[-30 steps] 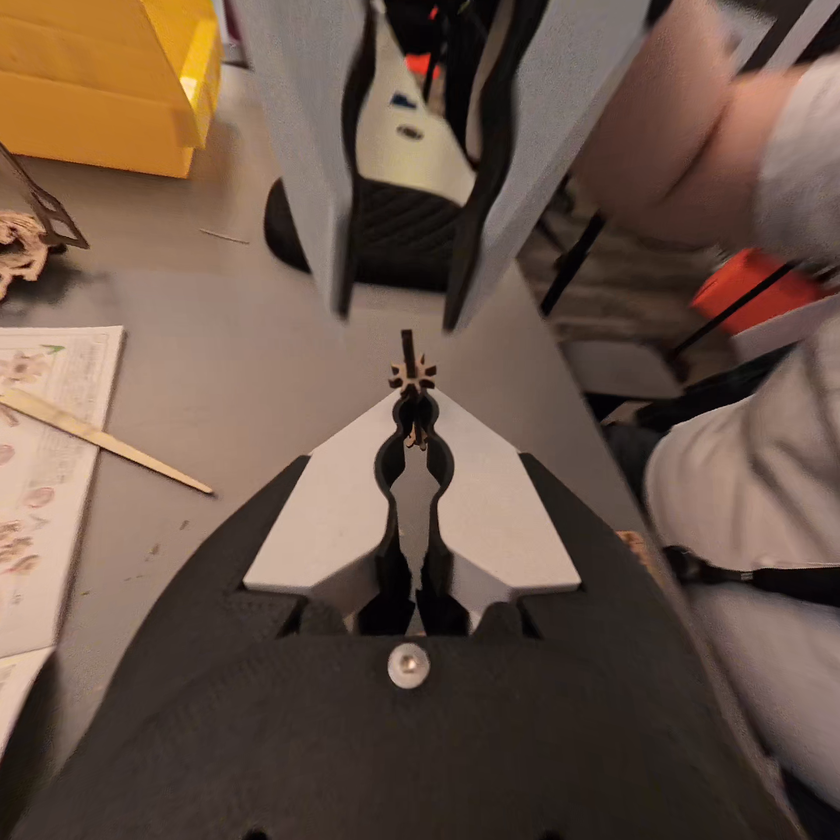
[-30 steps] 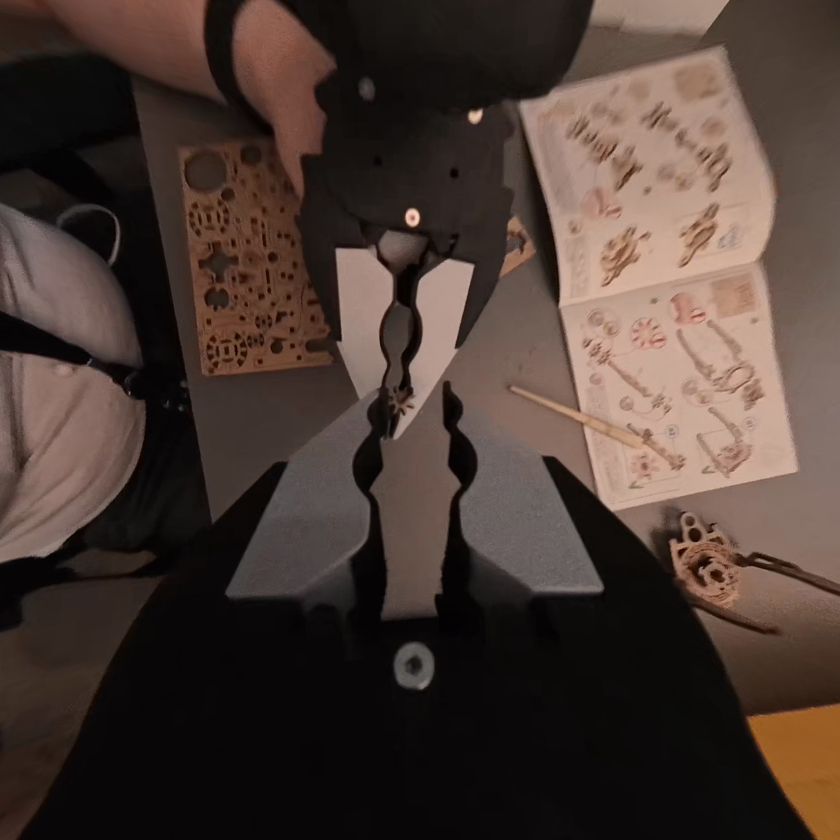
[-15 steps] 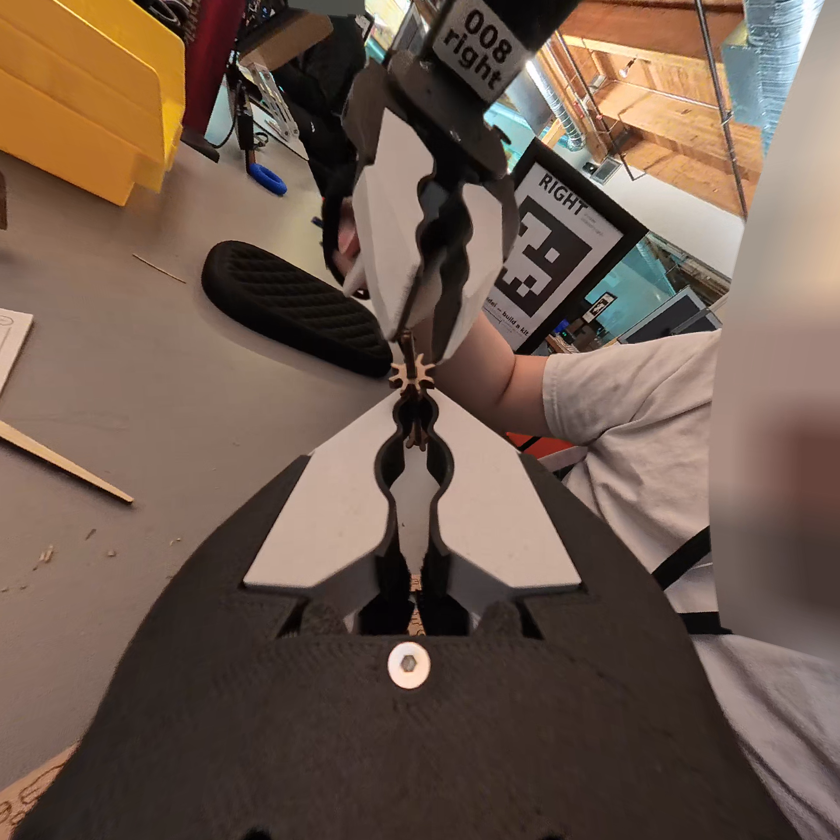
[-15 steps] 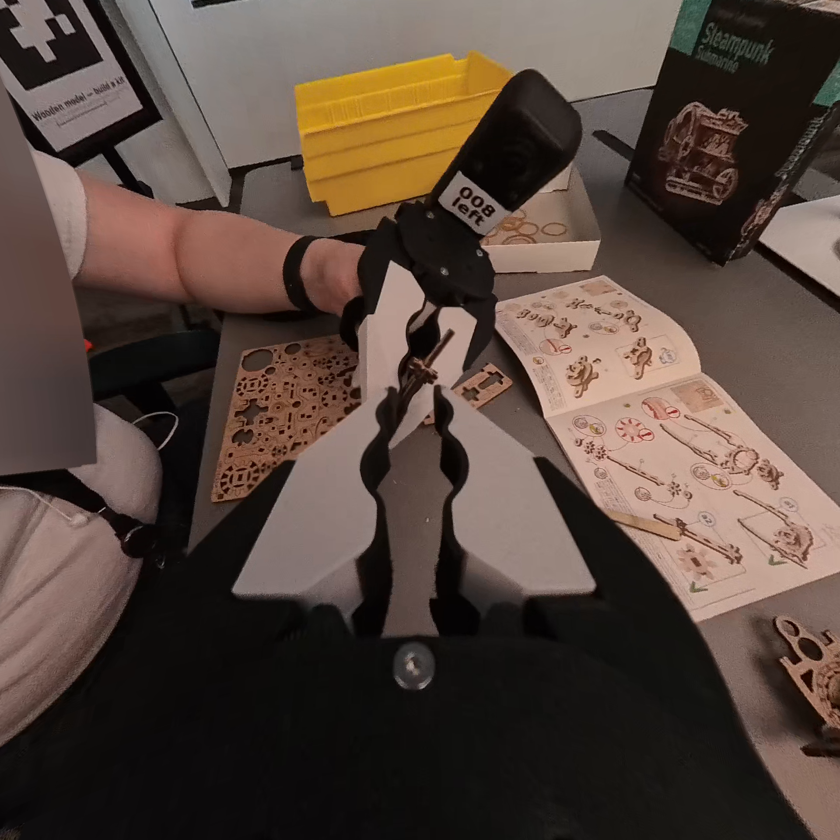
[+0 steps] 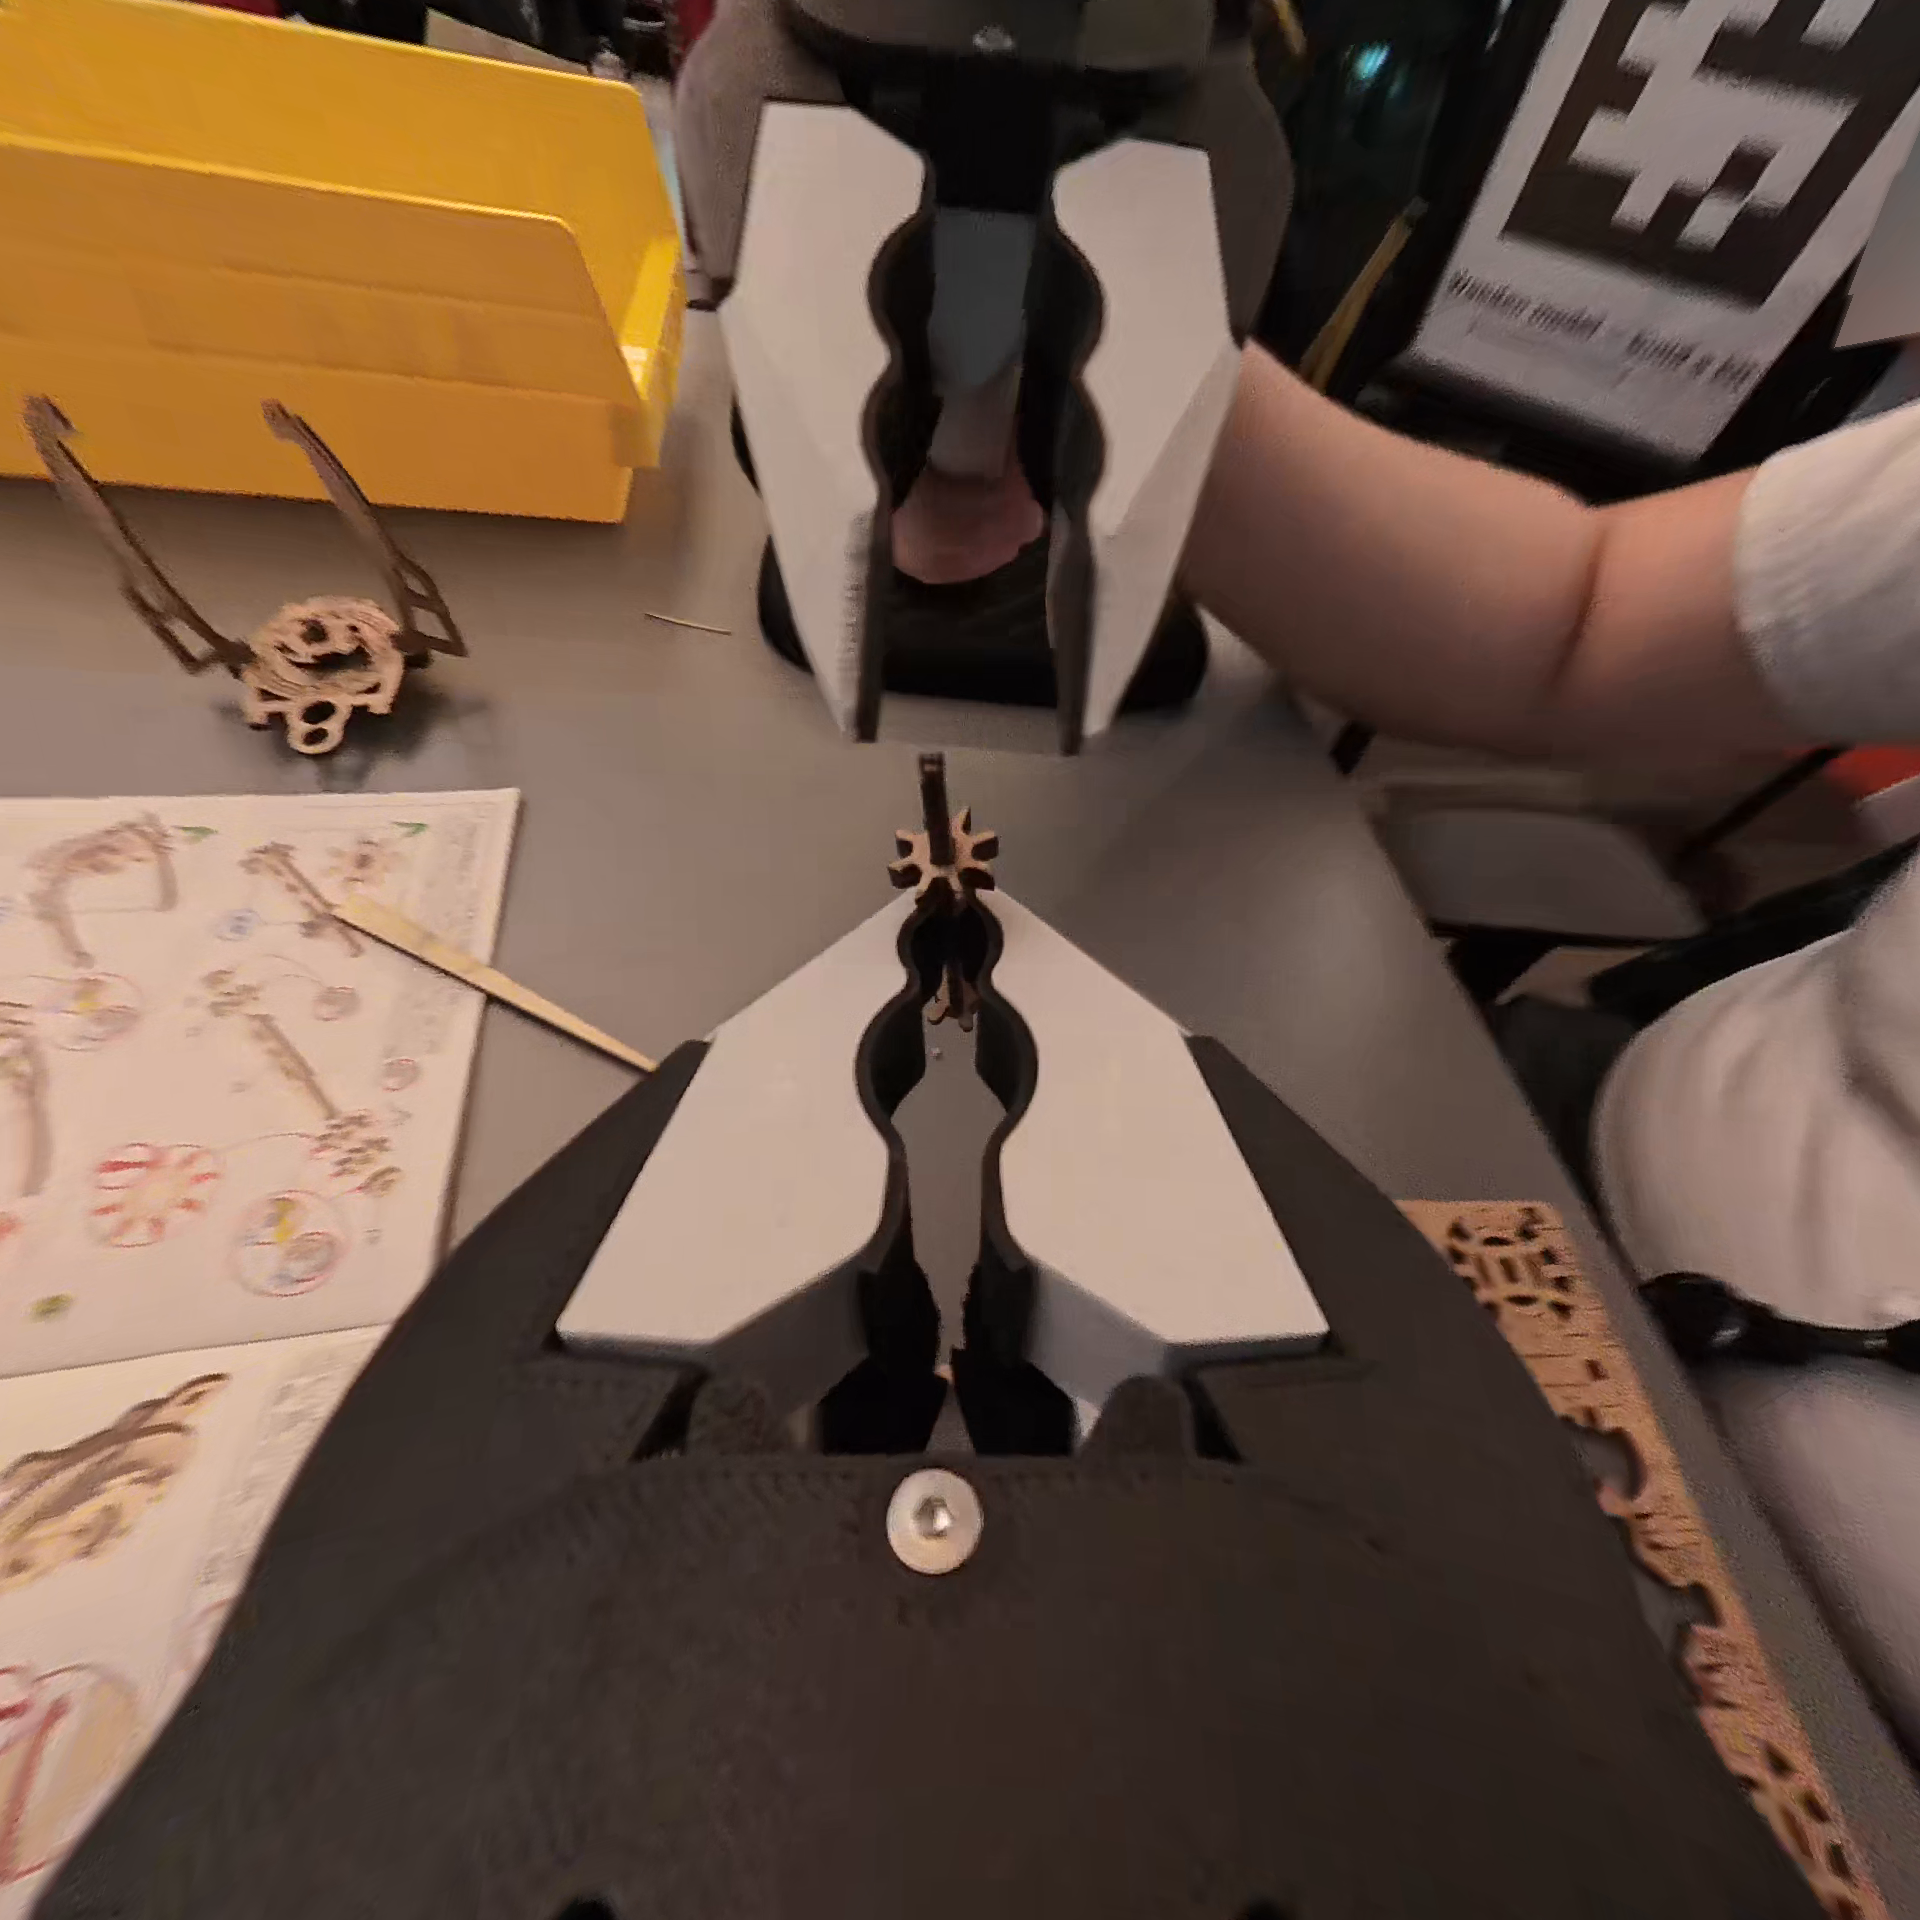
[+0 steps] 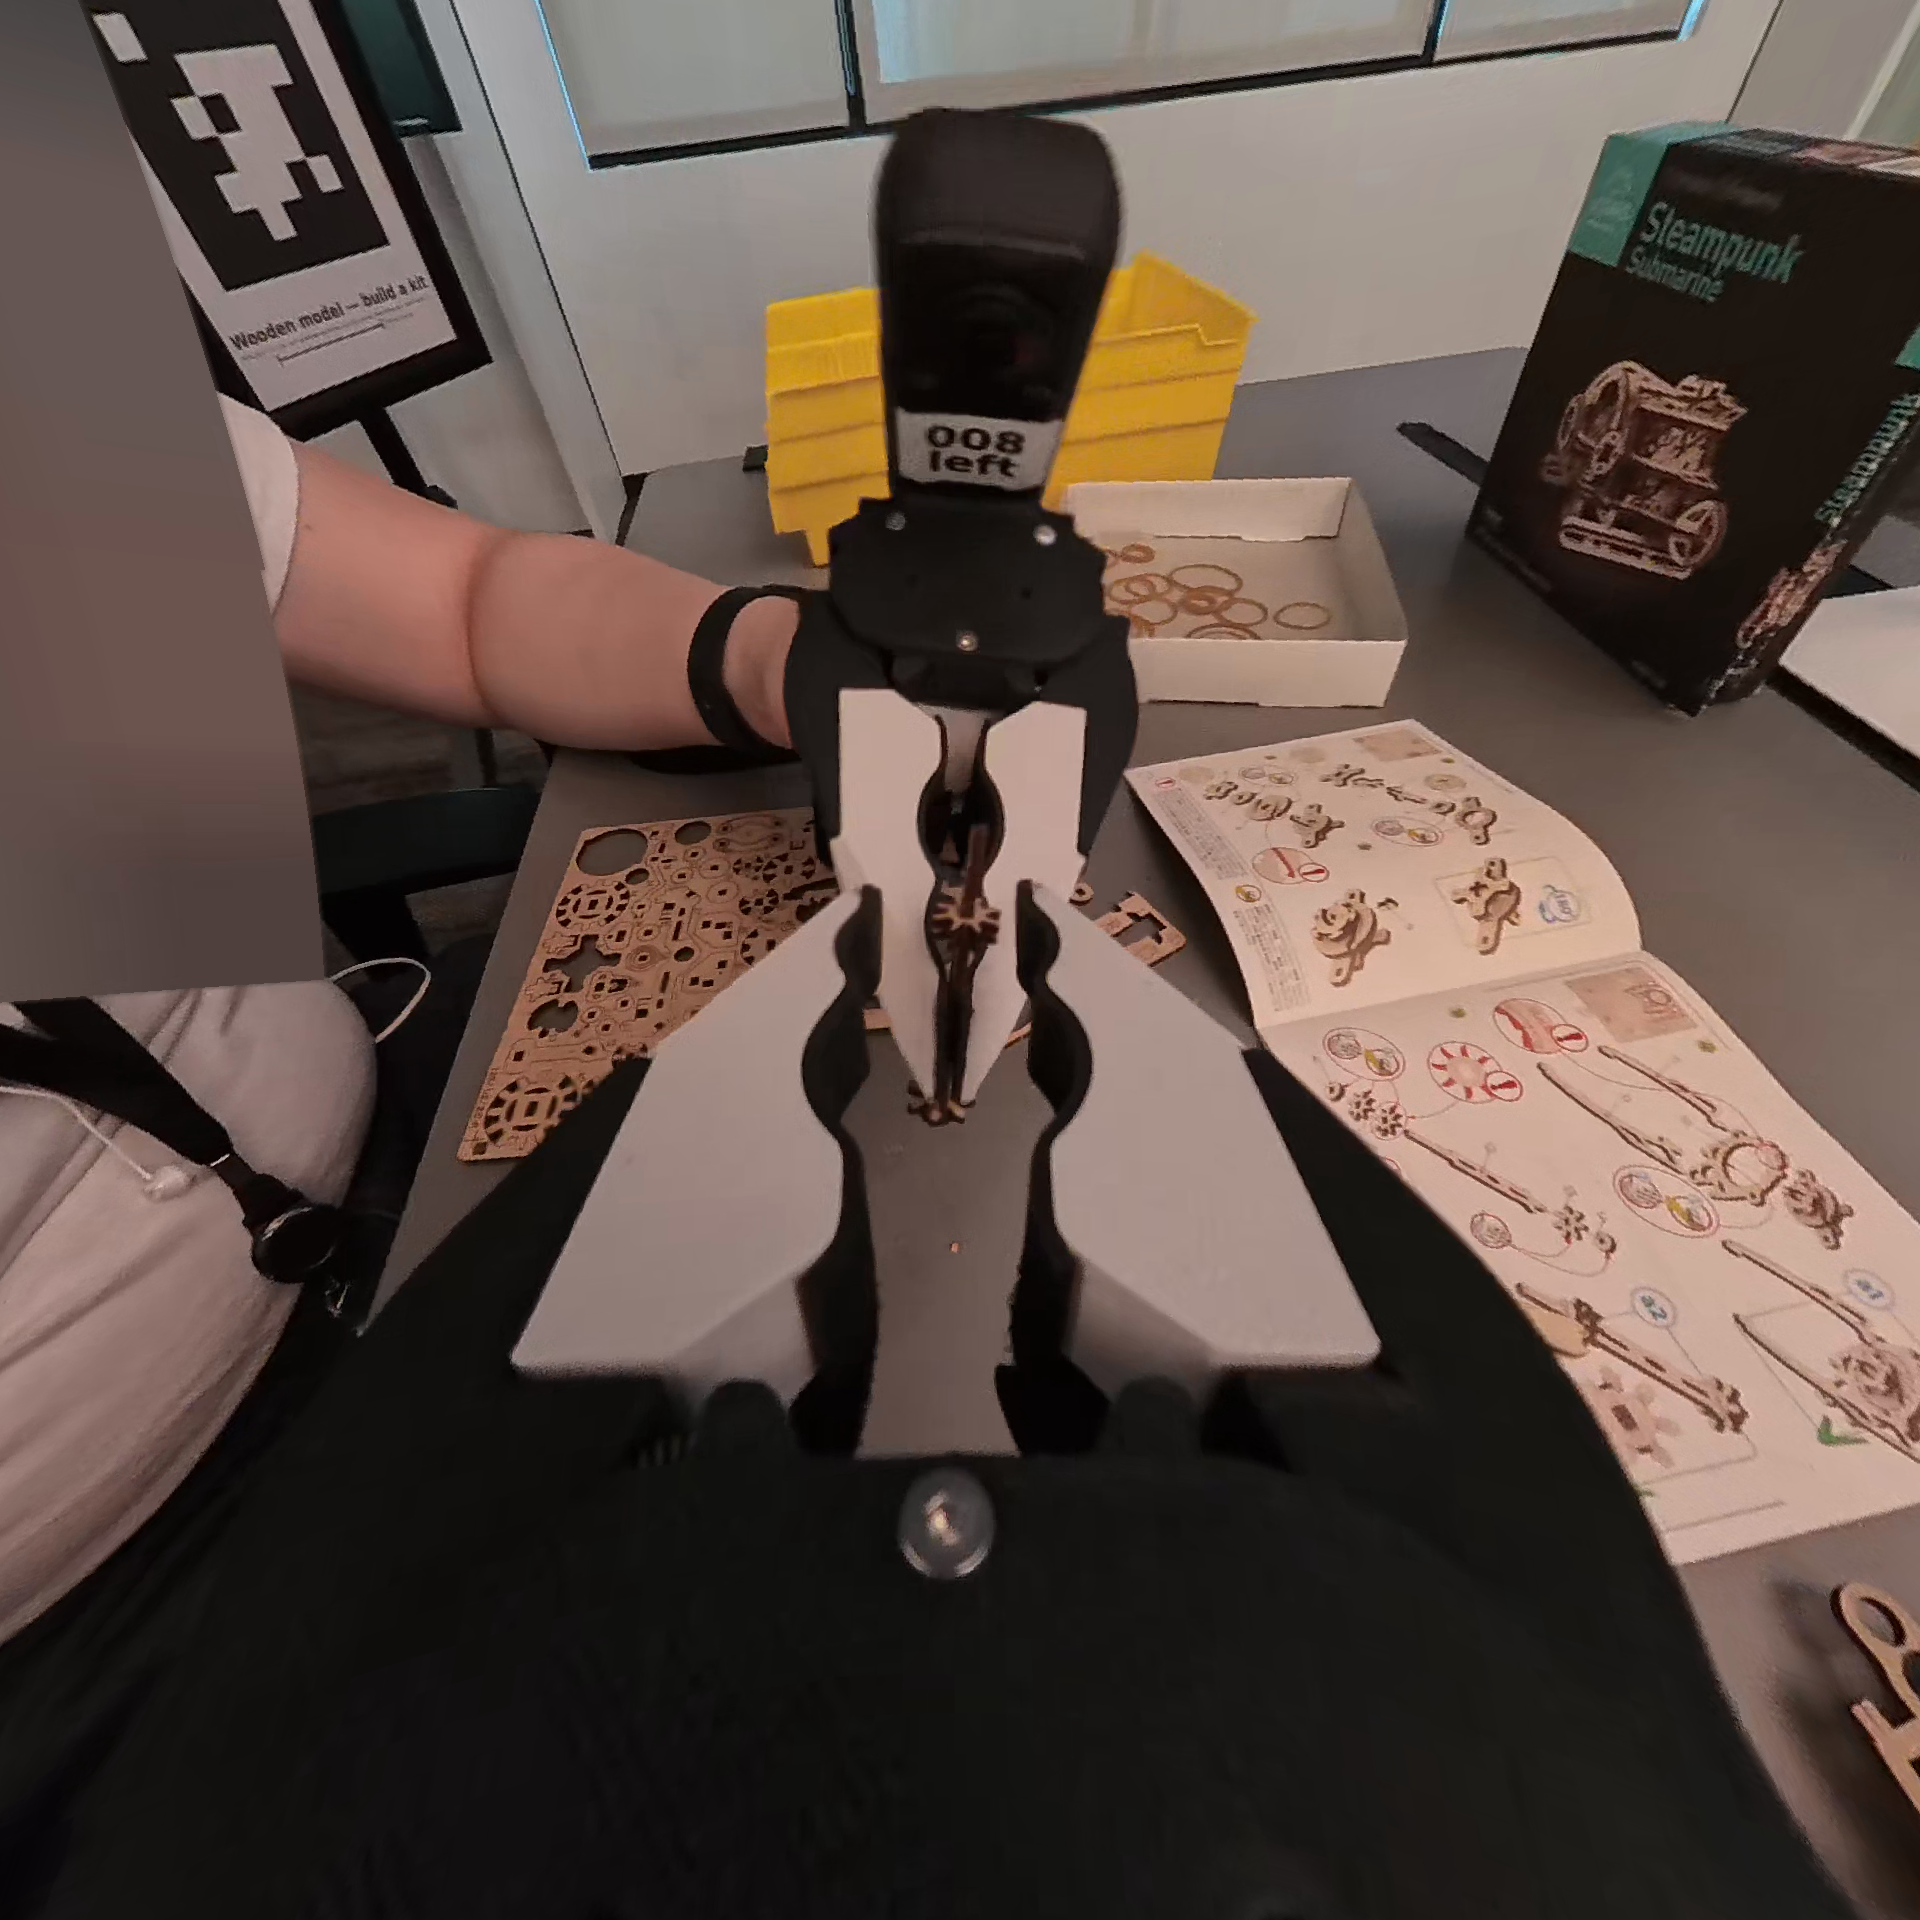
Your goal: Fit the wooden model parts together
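Wooden gear-and-shaft piece (image 5: 943, 868) clenched in left gripper (image 5: 943, 914) tips; right gripper (image 6: 940, 914) released, jaws spread, facing it.

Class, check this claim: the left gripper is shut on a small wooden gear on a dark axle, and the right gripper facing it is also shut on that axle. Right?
Not quite. The right gripper is open, holding nothing, as the left wrist view shows. The left gripper is indeed shut on the small wooden gear on its dark axle.

Parts sheet (image 6: 665, 966) left of booklet (image 6: 1475, 1049); tray (image 6: 1247, 592) behind booklet, bin (image 6: 1164, 364) behind tray
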`<state>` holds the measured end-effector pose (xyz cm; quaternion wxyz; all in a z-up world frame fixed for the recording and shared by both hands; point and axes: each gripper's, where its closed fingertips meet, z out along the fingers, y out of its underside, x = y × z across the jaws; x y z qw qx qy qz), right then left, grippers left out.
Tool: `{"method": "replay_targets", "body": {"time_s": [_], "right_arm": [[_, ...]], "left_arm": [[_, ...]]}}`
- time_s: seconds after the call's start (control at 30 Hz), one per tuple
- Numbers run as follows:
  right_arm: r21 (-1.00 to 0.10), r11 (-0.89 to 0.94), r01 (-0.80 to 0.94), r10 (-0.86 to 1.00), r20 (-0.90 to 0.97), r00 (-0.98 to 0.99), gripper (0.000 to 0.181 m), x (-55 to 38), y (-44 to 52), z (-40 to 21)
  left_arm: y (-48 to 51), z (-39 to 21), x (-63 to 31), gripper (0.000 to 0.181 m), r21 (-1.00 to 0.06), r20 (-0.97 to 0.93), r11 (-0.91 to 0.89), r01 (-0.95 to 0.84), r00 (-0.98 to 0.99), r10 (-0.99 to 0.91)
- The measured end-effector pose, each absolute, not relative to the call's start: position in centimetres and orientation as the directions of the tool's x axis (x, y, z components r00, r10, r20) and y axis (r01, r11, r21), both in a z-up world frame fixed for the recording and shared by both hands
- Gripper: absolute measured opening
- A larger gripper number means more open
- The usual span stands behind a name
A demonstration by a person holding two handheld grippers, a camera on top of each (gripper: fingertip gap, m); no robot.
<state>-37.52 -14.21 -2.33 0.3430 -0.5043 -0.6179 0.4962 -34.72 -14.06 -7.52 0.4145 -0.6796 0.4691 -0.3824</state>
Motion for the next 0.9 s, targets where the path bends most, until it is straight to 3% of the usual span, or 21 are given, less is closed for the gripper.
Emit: {"method": "replay_targets", "body": {"time_s": [0.1, 0.27, 0.4, 0.47, 0.9], "right_arm": [[-0.954, 0.005, 0.299, 0.958, -0.081, -0.274, 0.018, -38.0, -13.8, -2.6], [-0.934, 0.018, 0.356, 0.941, -0.104, -0.321, 0.017, -39.3, -13.8, -3.5], [-0.911, 0.052, 0.409, 0.933, -0.102, -0.346, 0.000, -40.2, -13.7, -4.6], [-0.911, 0.063, 0.409, 0.931, -0.094, -0.353, 0.000, -40.5, -13.5, -4.6], [-0.993, -0.029, 0.117, 0.914, -0.074, -0.399, 0.000, -39.7, -13.3, -2.1]], "left_arm": [[-13.7, -8.1, -35.1, 0.000, -0.909, 0.031, -0.148, -0.390, 0.292, -0.956], [-13.3, -8.6, -35.7, 0.000, -0.896, 0.054, -0.182, -0.404, 0.309, -0.949], [-12.7, -8.9, -36.7, 0.000, -0.882, 0.035, -0.186, -0.433, 0.335, -0.942], [-12.6, -8.9, -37.1, 0.000, -0.880, 0.029, -0.186, -0.436, 0.342, -0.939], [-12.3, -7.1, -37.5, 0.000, -0.881, -0.051, -0.160, -0.446, 0.425, -0.904]]}}
